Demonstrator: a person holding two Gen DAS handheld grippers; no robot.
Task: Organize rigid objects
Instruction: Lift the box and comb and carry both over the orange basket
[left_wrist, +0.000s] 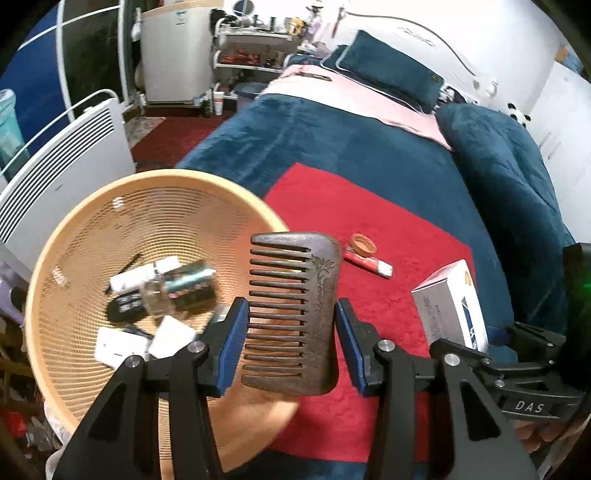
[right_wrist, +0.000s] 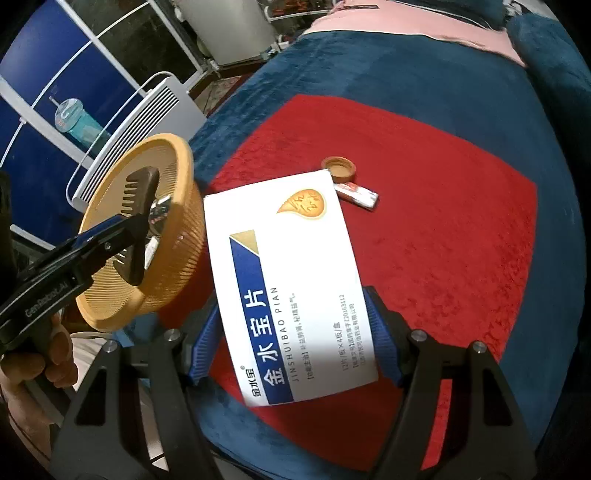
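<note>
Left wrist view: left gripper (left_wrist: 291, 343) grips a comb (left_wrist: 295, 314) beside the basket (left_wrist: 74, 236) lower left; right gripper (right_wrist: 291, 332) clamps a box (right_wrist: 288, 280) centre frame.

You see a dark wooden comb (left_wrist: 295, 314) with carved flowers on its smooth, matt side. The basket (left_wrist: 74, 229) looks like tan plastic with fine ribs. The white box (right_wrist: 284, 280) is smooth card with a slight shine. The red cloth (right_wrist: 443, 221) and the blue blanket (left_wrist: 332, 140) look soft and fuzzy. The gripper pads (left_wrist: 232, 343) are ribbed blue rubber.
</note>
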